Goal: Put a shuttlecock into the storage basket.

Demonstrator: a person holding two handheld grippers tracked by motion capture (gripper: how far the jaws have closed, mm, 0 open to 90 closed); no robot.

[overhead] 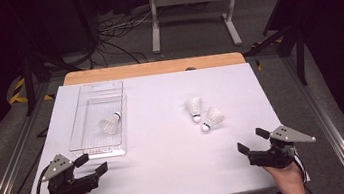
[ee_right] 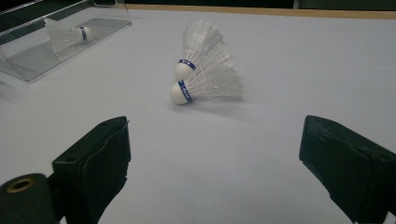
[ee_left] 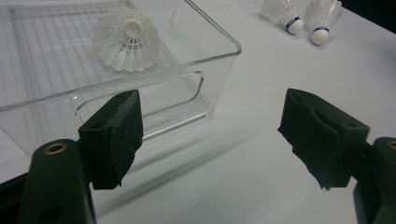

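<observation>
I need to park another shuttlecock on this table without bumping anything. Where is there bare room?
Free: the wide white strip between the clear tray and the two loose shuttlecocks, and the near stretch between the left gripper and right gripper. Also the far right corner beyond the pair. Crowded: around the pair, which lie close together, and the tray, which holds one shuttlecock.

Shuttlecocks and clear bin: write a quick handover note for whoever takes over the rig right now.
Left tool: open, holding nothing, just short of the clear bin.
Right tool: open, holding nothing, near the table's front right.
Done: one shuttlecock lies in the bin.
Left: two shuttlecocks lie side by side on the white table, ahead of the right tool; they likely go in the bin next.
</observation>
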